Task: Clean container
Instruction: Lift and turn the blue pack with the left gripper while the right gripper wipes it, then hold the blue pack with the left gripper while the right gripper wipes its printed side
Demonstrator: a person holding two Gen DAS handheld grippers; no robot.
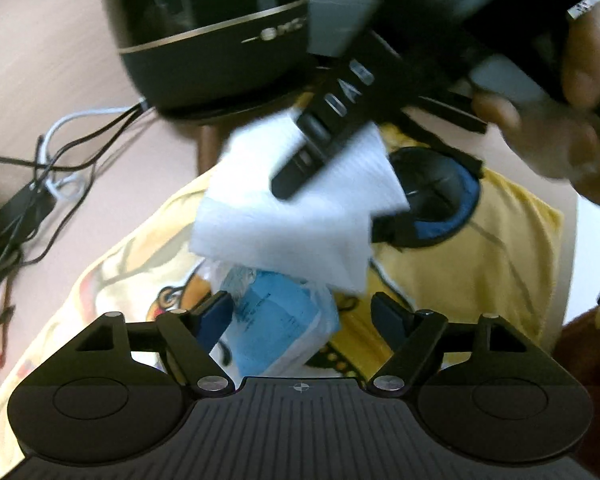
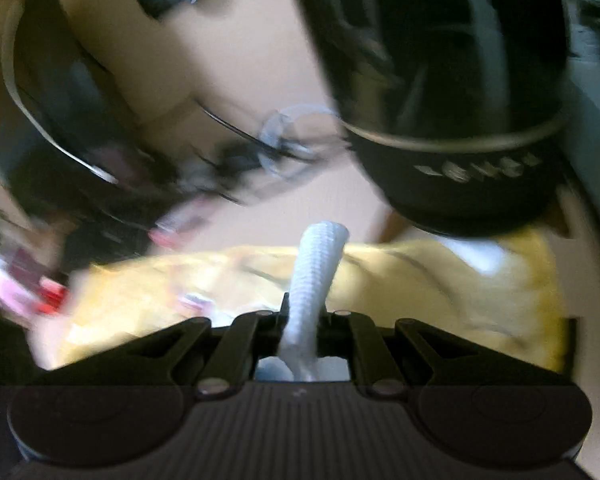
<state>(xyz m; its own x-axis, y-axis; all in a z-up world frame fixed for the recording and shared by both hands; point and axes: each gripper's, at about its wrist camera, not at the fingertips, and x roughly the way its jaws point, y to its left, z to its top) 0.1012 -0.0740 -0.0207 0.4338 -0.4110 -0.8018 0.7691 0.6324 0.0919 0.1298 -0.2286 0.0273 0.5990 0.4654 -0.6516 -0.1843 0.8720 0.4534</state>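
container (image 1: 220,36) — a dark, rounded vessel with a thin gold band and pale lettering near its base — stands on the pale wooden table (image 1: 40,80) just beyond the far edge of a yellow printed cloth (image 1: 480,248). in the right wrist view the same container (image 2: 460,152) sits up and to the right of that cloth (image 2: 420,280), heavily blurred. the right gripper (image 2: 302,320) has its jaws clamped on a white tissue (image 2: 312,280), seen edge-on as a ribbed strip. from the left wrist view that tissue (image 1: 300,208) hangs as a wide white sheet over the cloth, on the near side of the container. the left gripper (image 1: 302,316) has its jaws spread apart, holding nothing, above a blue-and-white packet (image 1: 268,320) on the cloth. a black round object with a blue rim (image 1: 432,200) lies on the cloth — possibly a lid, too blurred to tell. tangled cables (image 1: 52,152) lie left of the container.
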